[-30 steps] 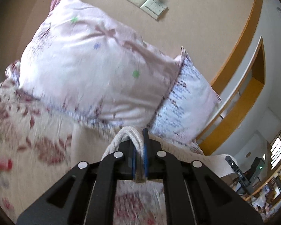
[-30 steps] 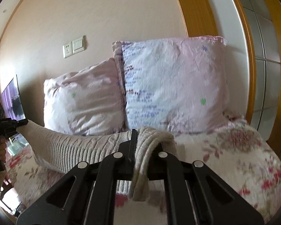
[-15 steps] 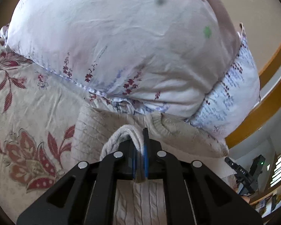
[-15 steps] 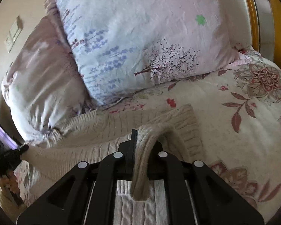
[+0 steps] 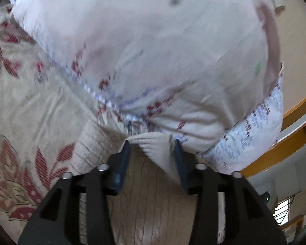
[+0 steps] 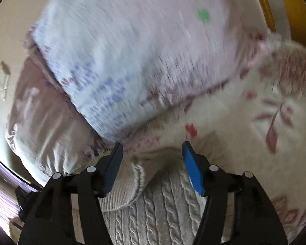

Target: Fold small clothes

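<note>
Both claws, left gripper (image 5: 152, 150) & right gripper (image 6: 152, 153), have just been opening, letting go of the cream cable-knit sweater (image 6: 159, 214) on the floral bedspread (image 5: 30, 110) below the pillows (image 6: 132, 61); next prob. re-grip for a fold

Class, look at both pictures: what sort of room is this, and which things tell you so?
Most likely a bedroom: two pillows lean against the wall on a floral bedsheet, with a knitted sweater laid out in front.
</note>
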